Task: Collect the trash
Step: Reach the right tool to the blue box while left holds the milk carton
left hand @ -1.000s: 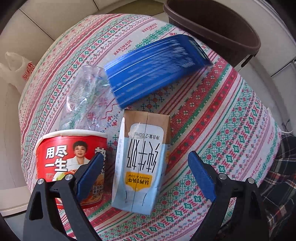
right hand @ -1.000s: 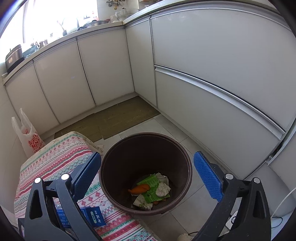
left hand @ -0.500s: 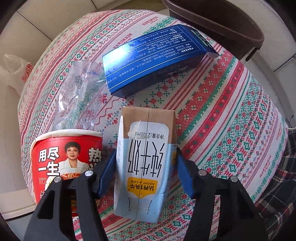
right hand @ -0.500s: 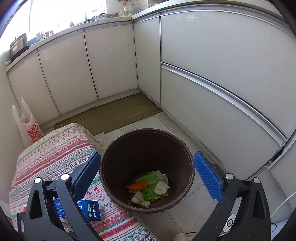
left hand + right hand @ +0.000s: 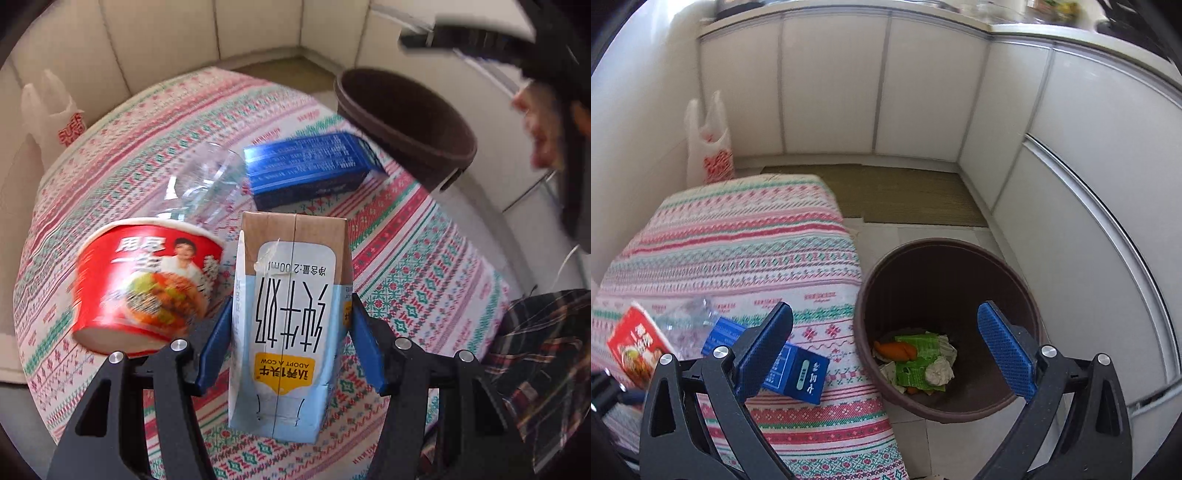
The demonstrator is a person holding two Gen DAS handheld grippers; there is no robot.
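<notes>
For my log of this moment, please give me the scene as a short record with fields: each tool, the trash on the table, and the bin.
left tool: shut on carton, lifted off the cloth
right tool: open, holds nothing
on cloth: cup, bottle, box
bin: on floor beside the table, some trash inside

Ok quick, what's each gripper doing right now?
Left gripper: shut on the milk carton.
Right gripper: open, holding nothing.
</notes>
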